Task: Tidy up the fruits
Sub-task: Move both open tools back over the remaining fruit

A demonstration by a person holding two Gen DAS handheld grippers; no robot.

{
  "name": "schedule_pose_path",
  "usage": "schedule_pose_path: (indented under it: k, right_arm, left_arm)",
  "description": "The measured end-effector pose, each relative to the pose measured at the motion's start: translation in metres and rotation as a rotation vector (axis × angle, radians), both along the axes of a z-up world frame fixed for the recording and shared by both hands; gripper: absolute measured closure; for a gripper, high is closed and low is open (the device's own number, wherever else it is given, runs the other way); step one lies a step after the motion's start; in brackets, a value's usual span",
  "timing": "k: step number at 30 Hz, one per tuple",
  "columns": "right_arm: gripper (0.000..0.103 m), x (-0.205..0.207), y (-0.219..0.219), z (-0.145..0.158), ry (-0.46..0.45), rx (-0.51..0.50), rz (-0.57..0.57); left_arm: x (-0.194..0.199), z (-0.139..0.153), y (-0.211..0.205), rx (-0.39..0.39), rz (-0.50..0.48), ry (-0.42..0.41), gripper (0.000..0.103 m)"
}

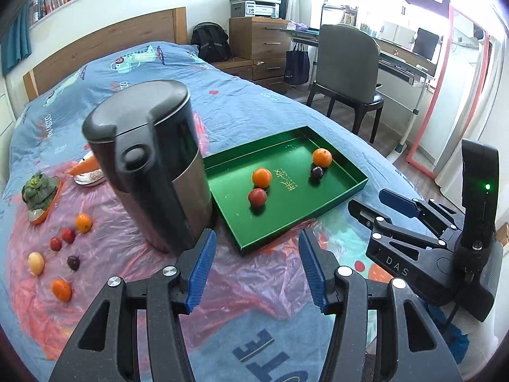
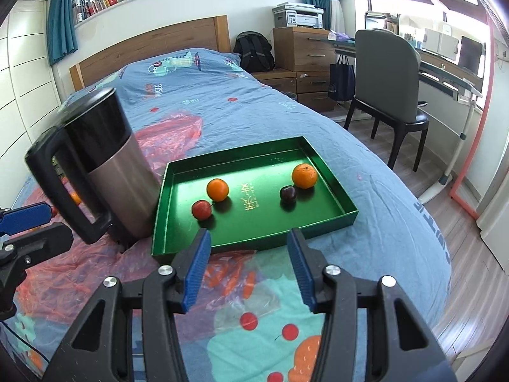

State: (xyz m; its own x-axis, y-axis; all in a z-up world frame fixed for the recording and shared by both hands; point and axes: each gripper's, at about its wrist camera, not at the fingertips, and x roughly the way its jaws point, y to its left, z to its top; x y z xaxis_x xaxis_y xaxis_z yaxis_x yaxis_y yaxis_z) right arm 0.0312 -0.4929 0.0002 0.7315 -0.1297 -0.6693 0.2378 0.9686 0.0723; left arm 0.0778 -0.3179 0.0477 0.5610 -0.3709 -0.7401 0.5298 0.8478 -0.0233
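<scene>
A green tray (image 2: 337, 199) lies on a bed (image 2: 222, 108) covered in a blue cartoon sheet, holding four fruits: an orange (image 2: 217, 189) with a red fruit (image 2: 201, 209) touching it at its 8 o'clock, and a second orange (image 2: 304, 176) with a dark plum (image 2: 288, 194) just beside it at 8 o'clock. A steel kettle (image 2: 105, 172) with a black lid and handle stands upright at the tray's 9 o'clock, on pink plastic film (image 1: 133, 273).

In the left wrist view, six more fruits lie loose on the film at the kettle's 8 o'clock: two oranges (image 1: 83, 222), two red fruits (image 1: 68, 235), a dark plum (image 1: 73, 262) and a yellow fruit (image 1: 36, 263). A green vegetable (image 1: 37, 191) sits in an orange dish beyond them, at 10 o'clock.

The left gripper (image 1: 256, 270) hangs above the film near the tray's front edge, its blue fingers (image 1: 202, 270) apart and empty. The right gripper (image 2: 249, 269) hangs at the tray's 6 o'clock, fingers (image 2: 197, 270) also apart, nothing between them.
</scene>
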Motion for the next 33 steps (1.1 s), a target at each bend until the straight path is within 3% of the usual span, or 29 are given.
schedule_pose_path:
  k: [9, 20, 27, 33]
  right_arm:
    - [0.042, -0.040, 0.050, 0.011, -0.002, 0.007, 0.037]
    - [0.042, -0.068, 0.139, 0.026, 0.031, -0.010, 0.184]
    - [0.042, -0.059, 0.198, 0.028, 0.032, -0.028, 0.316]
    - [0.042, -0.038, 0.241, 0.013, 0.045, -0.017, 0.413]
  left_arm:
    - [-0.040, 0.002, 0.062, 0.000, 0.065, -0.036, 0.055]
    - [-0.068, -0.009, 0.156, -0.005, 0.182, -0.060, 0.055]
    - [-0.066, -0.026, 0.213, 0.004, 0.290, -0.063, 0.055]
    - [-0.056, -0.055, 0.259, 0.014, 0.397, -0.043, 0.055]
